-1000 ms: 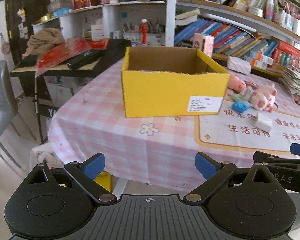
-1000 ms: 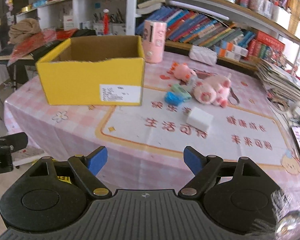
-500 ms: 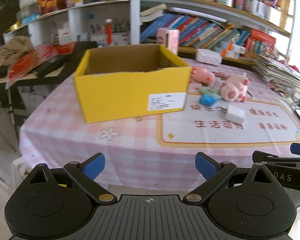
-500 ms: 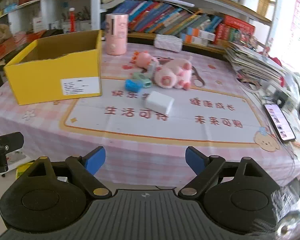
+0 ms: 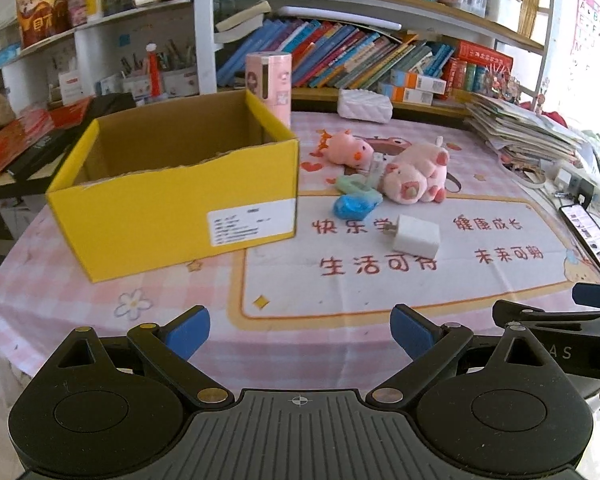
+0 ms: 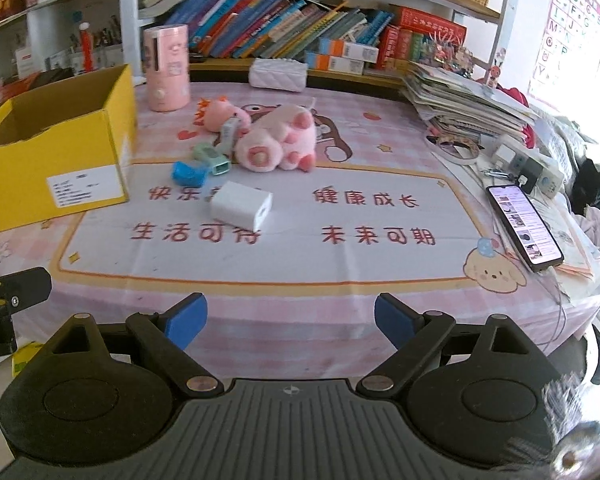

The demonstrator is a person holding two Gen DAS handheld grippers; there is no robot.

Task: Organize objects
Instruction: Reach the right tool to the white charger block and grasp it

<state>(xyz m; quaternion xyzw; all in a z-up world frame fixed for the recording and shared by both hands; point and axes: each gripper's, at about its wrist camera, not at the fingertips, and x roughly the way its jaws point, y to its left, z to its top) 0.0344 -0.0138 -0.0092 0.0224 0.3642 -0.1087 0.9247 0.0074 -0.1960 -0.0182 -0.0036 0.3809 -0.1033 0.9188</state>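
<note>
Left wrist view: table [image 5: 100,304] under a pink checked cloth, bearing a yellow cardboard box [image 5: 172,216], open-topped, its long axis running left to right, label facing the camera. Right of the box lie two pink plush pigs; the larger pig [image 5: 416,172] points its snout toward the camera. Just beside it rest a blue toy [image 5: 356,205] and a green item [image 5: 354,183]. White charger [image 5: 414,236] lies nearer, prongs pointing left toward the box. Left gripper [image 5: 300,330] hangs over the table edge, jaws wide, nothing between them. Right wrist view: right gripper [image 6: 291,316], jaws opening, empty; phone [image 6: 524,226] at right.
</note>
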